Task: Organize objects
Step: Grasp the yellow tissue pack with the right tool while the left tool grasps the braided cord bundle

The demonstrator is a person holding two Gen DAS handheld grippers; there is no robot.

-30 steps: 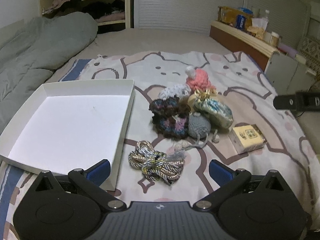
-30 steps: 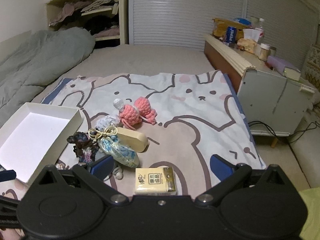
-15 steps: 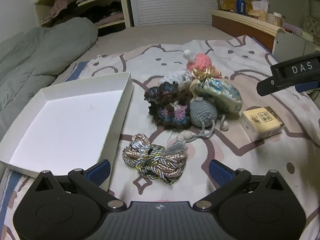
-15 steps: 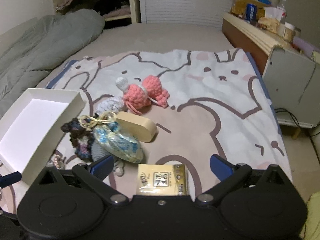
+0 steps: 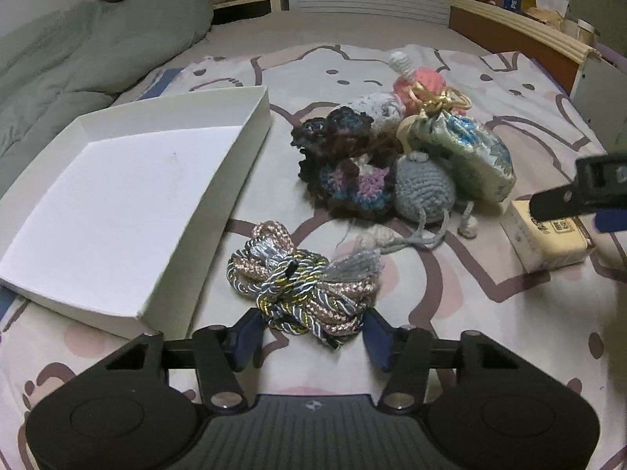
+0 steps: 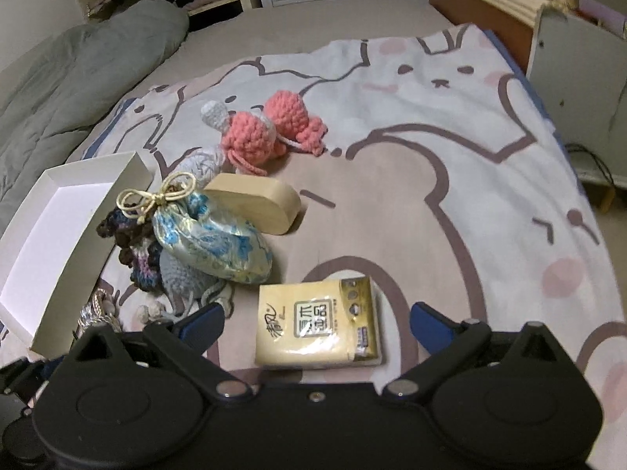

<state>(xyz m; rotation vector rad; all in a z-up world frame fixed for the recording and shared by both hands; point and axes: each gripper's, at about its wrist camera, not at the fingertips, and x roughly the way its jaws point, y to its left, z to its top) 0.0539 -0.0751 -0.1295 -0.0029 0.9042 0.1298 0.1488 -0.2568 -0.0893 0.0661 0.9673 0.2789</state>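
A shallow white box [image 5: 117,203] lies open on the bed at the left; its rim also shows in the right wrist view [image 6: 82,227]. My left gripper [image 5: 309,337] has narrowed around the near end of a bundle of braided cord [image 5: 301,282]; the pads look close to it but contact is unclear. My right gripper [image 6: 317,321] is open, one finger on each side of a yellow tissue pack [image 6: 317,321], which also shows in the left wrist view [image 5: 548,239]. Behind lie a blue brocade pouch [image 6: 211,235], a dark crochet piece [image 5: 345,168], a grey crochet toy [image 5: 423,192], a wooden oval box [image 6: 254,203] and pink crochet toys [image 6: 270,125].
A grey duvet [image 5: 78,58] is heaped at the far left. A wooden headboard shelf [image 5: 529,27] with snacks and bottles runs along the right. The bed's right edge drops to the floor beside a white cabinet [image 6: 580,66].
My left gripper has moved forward onto the cord bundle and its fingers have closed in. My right gripper has moved forward and down so the tissue pack sits between its fingers.
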